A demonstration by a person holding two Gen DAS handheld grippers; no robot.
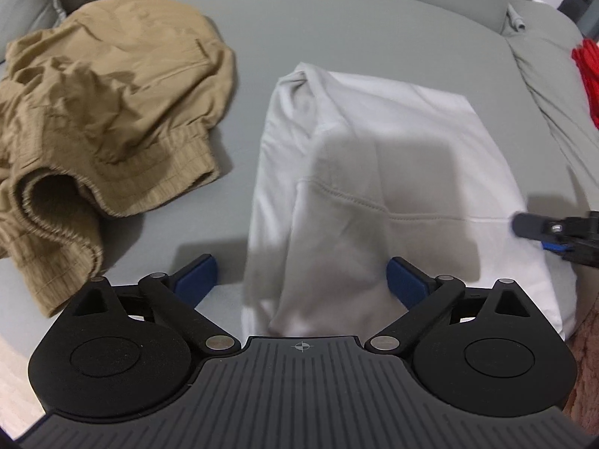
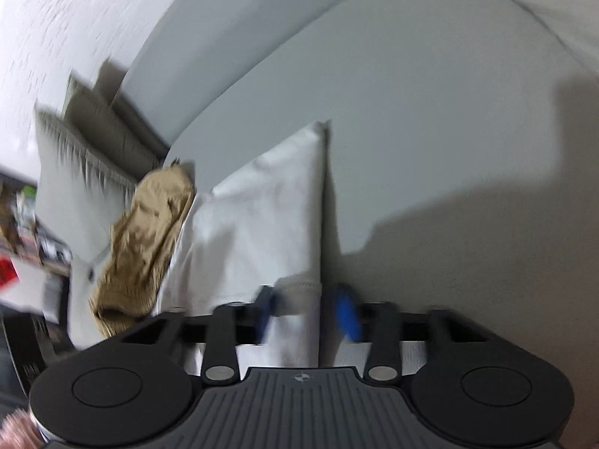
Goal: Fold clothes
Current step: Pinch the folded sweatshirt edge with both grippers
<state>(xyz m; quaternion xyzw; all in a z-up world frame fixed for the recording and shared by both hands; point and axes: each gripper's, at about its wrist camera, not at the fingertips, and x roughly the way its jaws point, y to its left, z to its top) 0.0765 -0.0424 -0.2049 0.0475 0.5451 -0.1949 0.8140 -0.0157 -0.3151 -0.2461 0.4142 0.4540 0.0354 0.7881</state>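
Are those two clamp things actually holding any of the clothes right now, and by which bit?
The right hand-held gripper pinches the white garment's hemmed edge. The left hand-held gripper is open, gripping nothing.

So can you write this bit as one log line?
left hand-held gripper: open | right hand-held gripper: shut on white garment

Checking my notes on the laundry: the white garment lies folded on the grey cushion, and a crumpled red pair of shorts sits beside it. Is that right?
Not quite: the crumpled shorts beside the white garment are tan, not red, as the left wrist view shows. The rest holds: the white garment lies folded on the grey cushion.
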